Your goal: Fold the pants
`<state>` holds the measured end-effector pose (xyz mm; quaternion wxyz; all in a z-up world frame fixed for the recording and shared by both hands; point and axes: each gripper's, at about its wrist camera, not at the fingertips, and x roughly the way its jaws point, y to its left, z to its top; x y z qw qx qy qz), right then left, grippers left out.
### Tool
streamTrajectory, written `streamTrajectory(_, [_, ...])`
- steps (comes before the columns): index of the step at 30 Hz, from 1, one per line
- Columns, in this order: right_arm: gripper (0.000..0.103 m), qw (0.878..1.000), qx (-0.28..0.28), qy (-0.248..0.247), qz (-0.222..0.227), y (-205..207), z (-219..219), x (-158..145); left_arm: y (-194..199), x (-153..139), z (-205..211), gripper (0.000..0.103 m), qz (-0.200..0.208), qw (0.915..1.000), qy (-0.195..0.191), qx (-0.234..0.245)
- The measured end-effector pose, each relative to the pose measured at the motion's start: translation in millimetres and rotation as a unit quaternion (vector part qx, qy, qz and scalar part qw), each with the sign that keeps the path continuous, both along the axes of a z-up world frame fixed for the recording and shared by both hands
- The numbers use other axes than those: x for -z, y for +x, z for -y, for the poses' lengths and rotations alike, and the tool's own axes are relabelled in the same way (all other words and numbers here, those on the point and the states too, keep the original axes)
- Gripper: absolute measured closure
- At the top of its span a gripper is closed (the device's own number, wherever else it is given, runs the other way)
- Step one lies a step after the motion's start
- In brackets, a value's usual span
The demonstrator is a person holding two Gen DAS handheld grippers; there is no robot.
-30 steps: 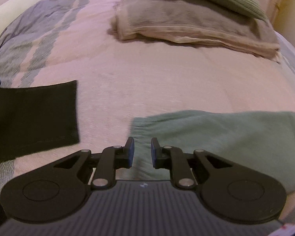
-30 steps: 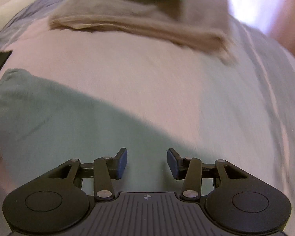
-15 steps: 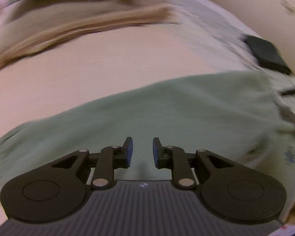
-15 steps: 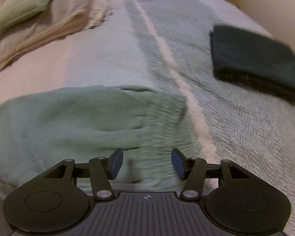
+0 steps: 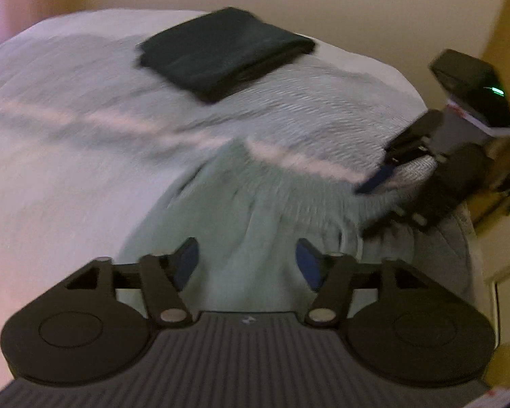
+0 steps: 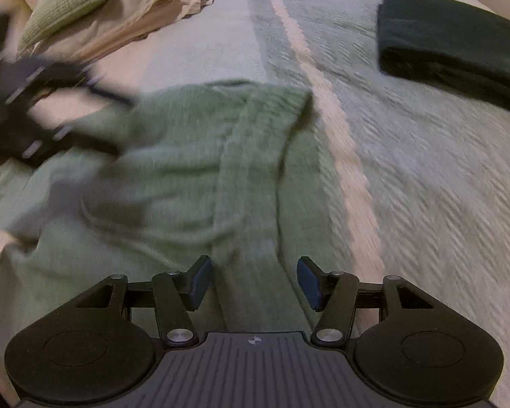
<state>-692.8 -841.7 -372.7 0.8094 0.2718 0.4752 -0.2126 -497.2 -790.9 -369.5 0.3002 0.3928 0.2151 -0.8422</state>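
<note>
We hover both hand-held grippers, left [image 5: 247, 261] and right [image 6: 254, 280], jaws wide and empty, over the green sweatpants' [image 6: 173, 170] waistband (blurred); a one-layer pinch would skew the fold.

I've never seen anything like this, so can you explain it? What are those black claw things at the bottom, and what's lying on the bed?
Each black claw is a hand-held gripper that a person carries, one in each hand. A small camera rides on each, looking forward past its two fingers. One picture comes from the left hand-held gripper, the other from the right hand-held gripper. Both are open and hold nothing. They hover over light green pants lying rumpled on the bed. A dark folded cloth lies farther back, apart from the pants. Pillows sit at the far end. The pictures are blurry.
</note>
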Motion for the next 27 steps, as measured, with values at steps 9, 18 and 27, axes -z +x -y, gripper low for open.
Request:
streamTrajectory(9, [0.055,0.999,-0.002,-0.032,0.003,-25,-26,2,-59,50,58,0.035,0.118,0.9870,0.010,0.108])
streamTrajectory(18, [0.103,0.997,0.021,-0.076,-0.010,-32,-29,-17,-61,46,40,0.099,0.151,0.9823,-0.029,0.106])
streamTrajectory(27, [0.103,0.991,0.104,-0.080,0.013,-71,4,-31,-50,48,65,0.098,0.108,0.9920,-0.016,0.063])
